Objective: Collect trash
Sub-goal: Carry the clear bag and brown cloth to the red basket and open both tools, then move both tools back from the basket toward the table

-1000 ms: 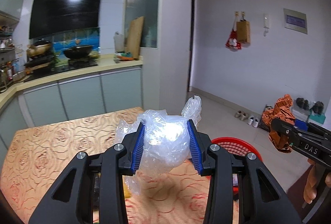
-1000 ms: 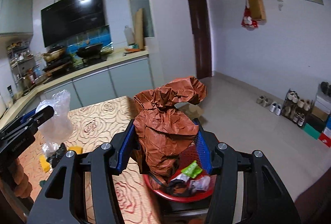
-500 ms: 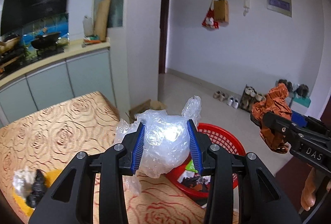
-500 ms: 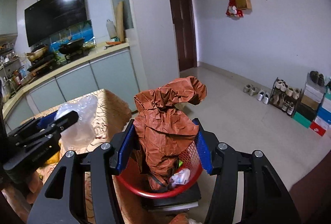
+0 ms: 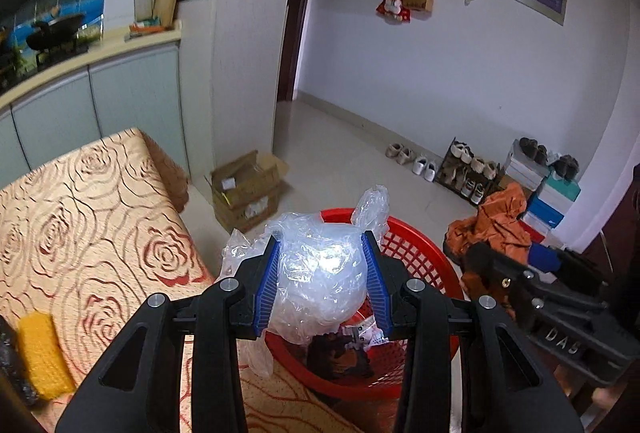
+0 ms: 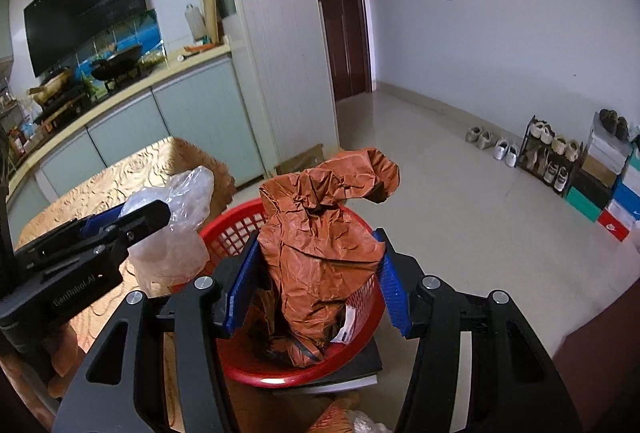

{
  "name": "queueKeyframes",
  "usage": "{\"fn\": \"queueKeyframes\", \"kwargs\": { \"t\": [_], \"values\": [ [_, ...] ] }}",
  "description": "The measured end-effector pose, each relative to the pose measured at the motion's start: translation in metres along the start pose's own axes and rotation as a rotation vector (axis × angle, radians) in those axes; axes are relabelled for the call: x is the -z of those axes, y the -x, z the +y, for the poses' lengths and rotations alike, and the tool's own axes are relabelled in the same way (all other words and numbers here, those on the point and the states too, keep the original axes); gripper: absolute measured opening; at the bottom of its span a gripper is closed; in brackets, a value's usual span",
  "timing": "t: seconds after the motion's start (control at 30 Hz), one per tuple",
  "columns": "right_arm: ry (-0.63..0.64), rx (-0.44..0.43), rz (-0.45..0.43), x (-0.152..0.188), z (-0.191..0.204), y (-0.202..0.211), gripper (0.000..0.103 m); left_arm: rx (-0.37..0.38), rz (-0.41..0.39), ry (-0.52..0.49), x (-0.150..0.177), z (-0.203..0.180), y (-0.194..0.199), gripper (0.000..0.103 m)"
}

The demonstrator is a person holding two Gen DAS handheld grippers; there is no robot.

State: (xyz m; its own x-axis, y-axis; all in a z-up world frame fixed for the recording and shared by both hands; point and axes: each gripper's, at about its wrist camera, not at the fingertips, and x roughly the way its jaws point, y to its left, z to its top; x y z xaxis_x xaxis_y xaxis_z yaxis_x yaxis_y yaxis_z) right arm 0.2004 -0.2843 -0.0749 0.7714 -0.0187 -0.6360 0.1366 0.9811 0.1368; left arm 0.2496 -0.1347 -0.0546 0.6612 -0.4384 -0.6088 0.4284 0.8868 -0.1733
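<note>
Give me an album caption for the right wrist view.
Tongs clutch crumpled brown paper above a red basket of trash.

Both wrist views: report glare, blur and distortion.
Left wrist view: glare whitens the clear plastic bag, the stove corner is dark and smeared, walls bow outward. Right wrist view: a lamp reflects on the range hood, the door frame curves, black corners vignette.

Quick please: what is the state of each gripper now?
Left gripper: closed on the clear plastic bag.
Right gripper: closed on the crumpled brown paper.
</note>
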Motion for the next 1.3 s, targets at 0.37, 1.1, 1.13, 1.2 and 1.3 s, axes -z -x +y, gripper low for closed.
{"fn": "queueKeyframes", "kwargs": {
  "t": [0.37,1.1,1.13,1.2,1.3],
  "values": [
    [0.016,-0.007,0.079,0.012,0.001,-0.037,0.054,0.033,0.054,0.035,-0.002,0.005,-0.023,0.039],
    [0.011,-0.009,0.078,0.018,-0.003,-0.028,0.067,0.085,0.028,0.063,-0.009,0.008,-0.007,0.063],
    [0.007,-0.007,0.073,0.018,-0.003,-0.025,0.067,0.077,0.021,0.061,-0.009,0.008,-0.003,0.063],
    [0.000,-0.005,0.065,0.018,-0.004,-0.021,0.067,0.063,0.009,0.057,-0.010,0.009,0.003,0.063],
    [-0.005,-0.003,0.049,0.017,-0.005,-0.013,0.067,0.040,-0.013,0.052,-0.010,0.010,0.013,0.064]
  ]
}}
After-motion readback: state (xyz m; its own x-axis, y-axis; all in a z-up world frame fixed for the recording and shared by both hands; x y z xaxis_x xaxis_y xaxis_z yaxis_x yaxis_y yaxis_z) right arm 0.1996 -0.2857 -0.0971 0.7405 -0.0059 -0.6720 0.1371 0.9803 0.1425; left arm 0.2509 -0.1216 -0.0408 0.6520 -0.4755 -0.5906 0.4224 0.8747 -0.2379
